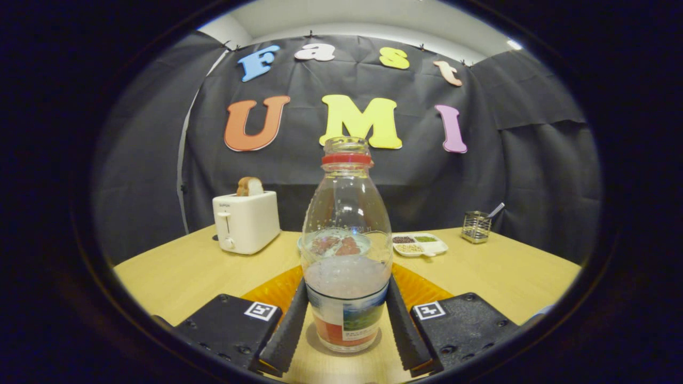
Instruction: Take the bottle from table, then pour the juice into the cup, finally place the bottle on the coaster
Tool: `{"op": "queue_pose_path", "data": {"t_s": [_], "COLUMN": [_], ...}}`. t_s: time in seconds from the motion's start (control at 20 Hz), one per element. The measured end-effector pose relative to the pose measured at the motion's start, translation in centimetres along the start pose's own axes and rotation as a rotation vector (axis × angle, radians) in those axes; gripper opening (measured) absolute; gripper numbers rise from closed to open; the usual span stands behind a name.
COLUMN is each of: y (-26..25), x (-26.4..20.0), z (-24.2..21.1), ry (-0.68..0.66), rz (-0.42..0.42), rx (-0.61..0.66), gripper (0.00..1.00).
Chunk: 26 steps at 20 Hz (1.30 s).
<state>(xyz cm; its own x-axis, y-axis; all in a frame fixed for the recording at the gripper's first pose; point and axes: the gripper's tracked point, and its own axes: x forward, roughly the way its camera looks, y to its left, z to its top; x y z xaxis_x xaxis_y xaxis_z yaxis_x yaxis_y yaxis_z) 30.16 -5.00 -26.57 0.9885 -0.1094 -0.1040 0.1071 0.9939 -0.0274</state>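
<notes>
The bottle [346, 250] stands upright on the wooden table [507, 272], between the fingers of the gripper [347, 325], which press against its lower sides. It is clear plastic with a red ring at its open neck, a coloured label near the base and pale liquid in its lower part. An orange coaster [277, 290] lies just behind it. Farther back stand a white toaster [245, 221] and a divided dish [421, 244].

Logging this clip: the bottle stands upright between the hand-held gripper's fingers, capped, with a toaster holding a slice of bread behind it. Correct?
Not quite. In the gripper view the bottle has no cap; its mouth is open, with just a red ring at the neck. The rest holds: it stands upright between the hand-held gripper fingers, and the toaster holds a slice of bread.
</notes>
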Motion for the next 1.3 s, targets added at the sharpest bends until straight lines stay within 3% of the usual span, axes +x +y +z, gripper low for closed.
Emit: {"op": "queue_pose_path", "data": {"t_s": [0.6,0.75,1.3], "y": [0.9,0.6,0.3], "x": [0.9,0.7,-2.6], "z": [-1.7,-1.8,2.6], "ry": [0.022,0.033,-0.012], "rz": [0.014,0.008,-0.007], "rx": [-0.003,-0.008,-0.006], "gripper": [0.83,0.98,0.98]}}
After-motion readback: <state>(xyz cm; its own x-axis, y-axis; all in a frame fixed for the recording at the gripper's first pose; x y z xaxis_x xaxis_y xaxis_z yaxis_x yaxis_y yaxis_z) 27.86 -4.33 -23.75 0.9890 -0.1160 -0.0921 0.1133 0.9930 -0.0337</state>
